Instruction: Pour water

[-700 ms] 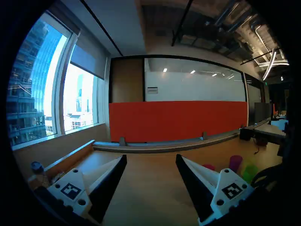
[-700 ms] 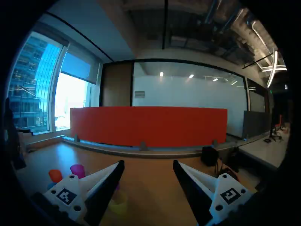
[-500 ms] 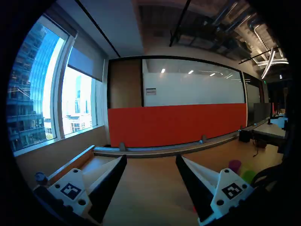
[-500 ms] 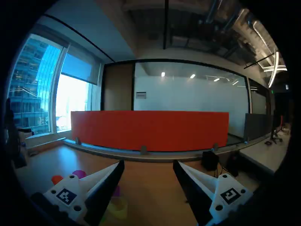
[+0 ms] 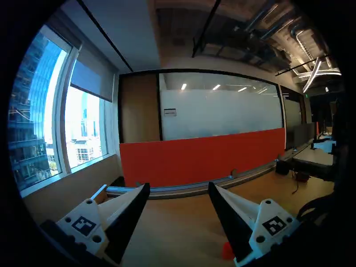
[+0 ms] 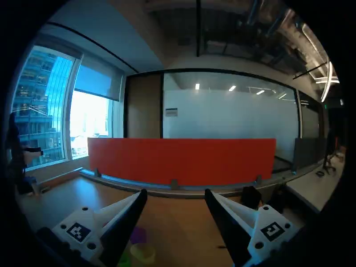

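Left gripper view: the camera has tipped upward; the orange divider (image 5: 200, 155) and wooden desk (image 5: 178, 227) sit lower, with more ceiling above.
Right gripper view: the same upward tilt, so the cups have slid toward the bottom edge.
Left gripper (image 5: 178, 184): fingers spread wide, nothing between them.
Right gripper (image 6: 175, 191): wide and empty too.
Cups: the purple cup (image 6: 139, 234) and yellow-green cup (image 6: 143, 252) stand on the desk, low beside the right gripper; the left gripper view offers just a red sliver (image 5: 227, 251).
Meaning: pouring looks unstarted, and both grippers likely must come back down.
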Demonstrator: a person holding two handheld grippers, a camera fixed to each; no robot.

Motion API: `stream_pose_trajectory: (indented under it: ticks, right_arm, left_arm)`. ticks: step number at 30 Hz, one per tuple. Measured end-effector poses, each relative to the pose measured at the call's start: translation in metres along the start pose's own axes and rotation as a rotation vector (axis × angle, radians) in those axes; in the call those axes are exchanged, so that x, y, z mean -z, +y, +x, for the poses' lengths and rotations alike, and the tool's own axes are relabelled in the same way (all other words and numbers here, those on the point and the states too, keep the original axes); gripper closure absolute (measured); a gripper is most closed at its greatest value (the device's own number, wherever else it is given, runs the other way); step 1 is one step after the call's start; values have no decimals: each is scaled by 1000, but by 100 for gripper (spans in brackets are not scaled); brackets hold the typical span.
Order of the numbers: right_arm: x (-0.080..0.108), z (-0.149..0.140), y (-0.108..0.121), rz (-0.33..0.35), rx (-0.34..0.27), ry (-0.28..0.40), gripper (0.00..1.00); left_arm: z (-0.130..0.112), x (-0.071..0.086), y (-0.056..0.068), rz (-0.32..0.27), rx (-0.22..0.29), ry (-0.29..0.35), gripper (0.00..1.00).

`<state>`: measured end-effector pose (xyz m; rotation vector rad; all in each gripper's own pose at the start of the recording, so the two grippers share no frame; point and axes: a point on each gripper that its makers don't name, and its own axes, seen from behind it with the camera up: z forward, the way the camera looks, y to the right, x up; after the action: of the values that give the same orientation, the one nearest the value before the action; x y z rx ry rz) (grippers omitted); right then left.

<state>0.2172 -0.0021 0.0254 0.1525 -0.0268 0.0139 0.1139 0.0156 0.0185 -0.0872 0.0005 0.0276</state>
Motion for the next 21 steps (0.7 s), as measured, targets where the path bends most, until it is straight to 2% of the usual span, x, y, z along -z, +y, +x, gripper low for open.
stream_pose_trajectory:
  ticks: [9, 15, 21]
  right_arm:
    - [0, 6, -10, 62, -13, 0, 0]
    - [4, 6, -29, 160, 3, -10, 0]
    - [10, 9, -58, 287, 38, -6, 0]
  left_arm:
    - [2, -5, 19, -95, 36, -22, 3]
    - [3, -4, 44, -211, 62, -28, 3]
    - [9, 3, 69, -315, 81, -23, 3]
